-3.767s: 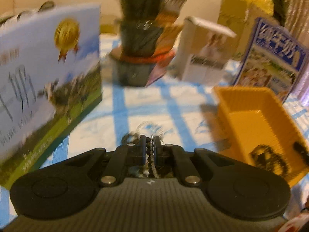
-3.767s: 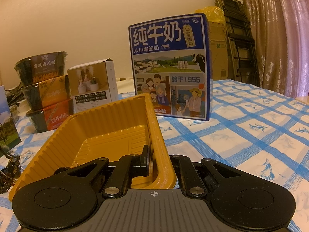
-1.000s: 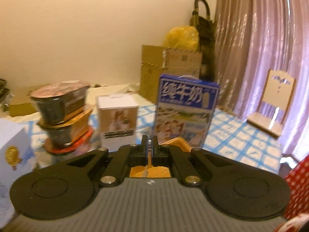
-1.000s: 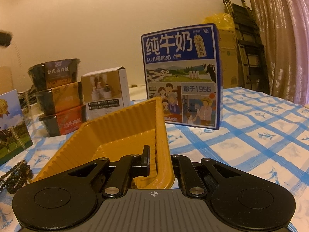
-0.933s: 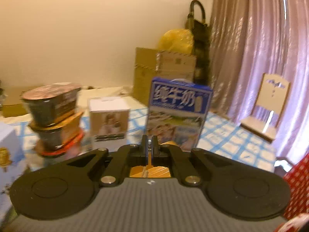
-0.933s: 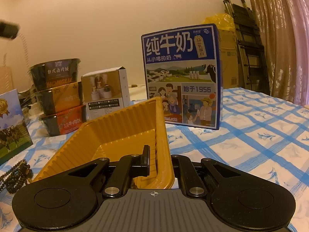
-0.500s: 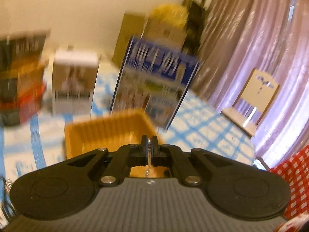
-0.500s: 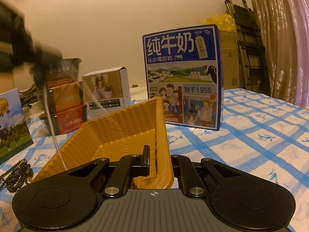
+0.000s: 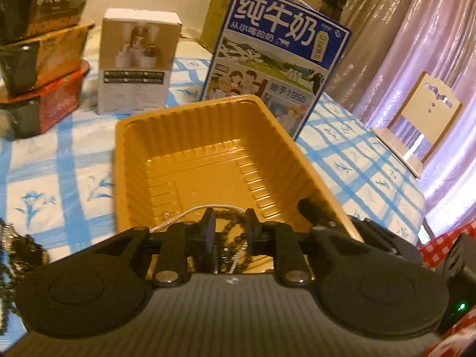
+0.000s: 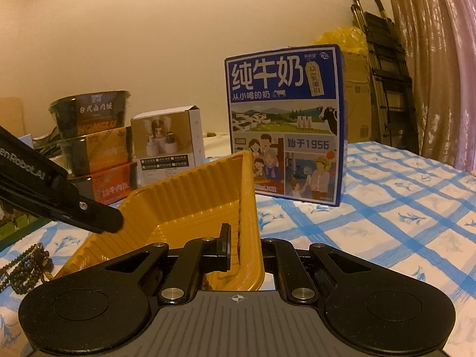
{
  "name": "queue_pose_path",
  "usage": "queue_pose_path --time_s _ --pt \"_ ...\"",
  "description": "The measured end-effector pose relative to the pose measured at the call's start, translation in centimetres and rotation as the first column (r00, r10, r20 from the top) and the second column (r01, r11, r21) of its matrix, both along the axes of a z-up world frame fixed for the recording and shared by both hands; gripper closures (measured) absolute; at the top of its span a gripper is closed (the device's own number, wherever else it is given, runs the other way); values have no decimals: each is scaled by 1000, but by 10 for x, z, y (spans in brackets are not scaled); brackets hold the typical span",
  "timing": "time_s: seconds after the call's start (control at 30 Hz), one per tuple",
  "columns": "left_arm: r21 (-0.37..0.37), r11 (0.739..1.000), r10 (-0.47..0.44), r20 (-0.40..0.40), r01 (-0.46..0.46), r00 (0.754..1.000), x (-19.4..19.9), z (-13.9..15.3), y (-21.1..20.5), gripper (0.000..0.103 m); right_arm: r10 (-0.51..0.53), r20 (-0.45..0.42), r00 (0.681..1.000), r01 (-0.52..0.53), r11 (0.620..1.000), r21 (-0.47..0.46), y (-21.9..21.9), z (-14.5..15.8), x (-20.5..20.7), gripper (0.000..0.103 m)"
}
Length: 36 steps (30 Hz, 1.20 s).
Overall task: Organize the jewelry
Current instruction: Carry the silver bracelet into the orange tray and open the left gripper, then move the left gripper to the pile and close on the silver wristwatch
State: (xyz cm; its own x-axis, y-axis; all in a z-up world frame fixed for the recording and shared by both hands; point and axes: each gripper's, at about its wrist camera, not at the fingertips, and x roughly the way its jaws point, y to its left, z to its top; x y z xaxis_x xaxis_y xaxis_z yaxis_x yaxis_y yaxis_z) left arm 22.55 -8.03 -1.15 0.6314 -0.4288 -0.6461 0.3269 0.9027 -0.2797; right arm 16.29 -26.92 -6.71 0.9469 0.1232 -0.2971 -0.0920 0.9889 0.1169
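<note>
A yellow ribbed plastic tray (image 9: 190,110) stands on the blue-checked cloth. My left gripper (image 9: 229,223) hangs over its near end, angled down, jaws opening. A thin silver chain (image 9: 190,212) lies slack in the tray just ahead of the fingertips, no pad pressing on it. A dark beaded bracelet (image 9: 230,233) rests on the tray floor below. My right gripper (image 10: 242,244) is shut on the tray's (image 10: 190,202) right wall, one finger inside and the other hidden outside. In the right wrist view the left gripper's finger (image 10: 89,211) reaches over the left rim.
More dark beaded jewelry (image 10: 23,267) lies on the cloth left of the tray. Behind the tray stand a blue milk carton box (image 9: 276,59), a small white box (image 9: 136,59) and stacked food bowls (image 9: 38,47). A wooden stand (image 9: 416,131) sits far right by the curtain.
The left gripper came down from high above to just over the tray, and its jaws parted, leaving the silver chain slack in the tray. The right gripper has kept still on the tray wall.
</note>
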Motion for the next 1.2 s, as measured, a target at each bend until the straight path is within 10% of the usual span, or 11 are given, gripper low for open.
queue_pose_path --time_s 0.6,1.2 --pt "90 990 101 61 -107 993 -45 7 60 84 9 75 997 -5 999 -47 9 6 -10 97" --pt "283 911 314 -1 -301 949 -77 -27 155 84 19 38 999 -18 999 -27 4 11 -12 97"
